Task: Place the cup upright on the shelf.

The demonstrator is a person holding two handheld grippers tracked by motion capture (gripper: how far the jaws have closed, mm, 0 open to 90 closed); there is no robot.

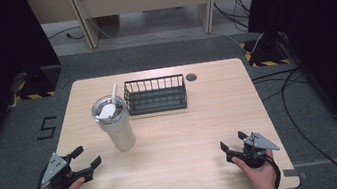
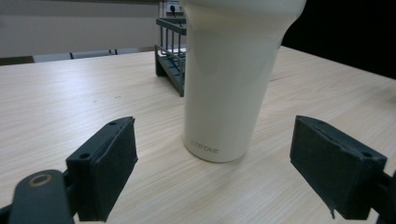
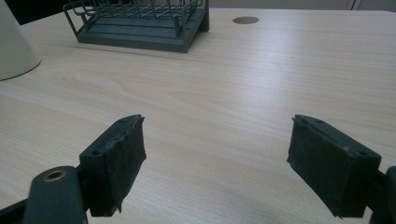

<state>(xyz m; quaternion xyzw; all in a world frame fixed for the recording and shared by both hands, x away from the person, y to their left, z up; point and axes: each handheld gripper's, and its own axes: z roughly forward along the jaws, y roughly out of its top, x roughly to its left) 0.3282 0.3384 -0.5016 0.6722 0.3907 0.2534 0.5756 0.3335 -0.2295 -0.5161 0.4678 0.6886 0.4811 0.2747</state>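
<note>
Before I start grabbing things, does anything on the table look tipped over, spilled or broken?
Nothing stands out. The cream tumbler stands upright with its lid and straw on, the dark wire basket sits squarely behind it, and the wooden table looks dry.

Left claw (image 1: pixel 86 157): black body, topped by a grey three-cornered plate dotted with small screws.
Right claw (image 1: pixel 234 142): black, the same grey plate carried on top.
Pads (image 2: pixel 109 165): dark, square, rough-faced, frayed at edges.
Pivot: brass-ringed hole is seen.
Cable: black, trailed at each wrist.
</note>
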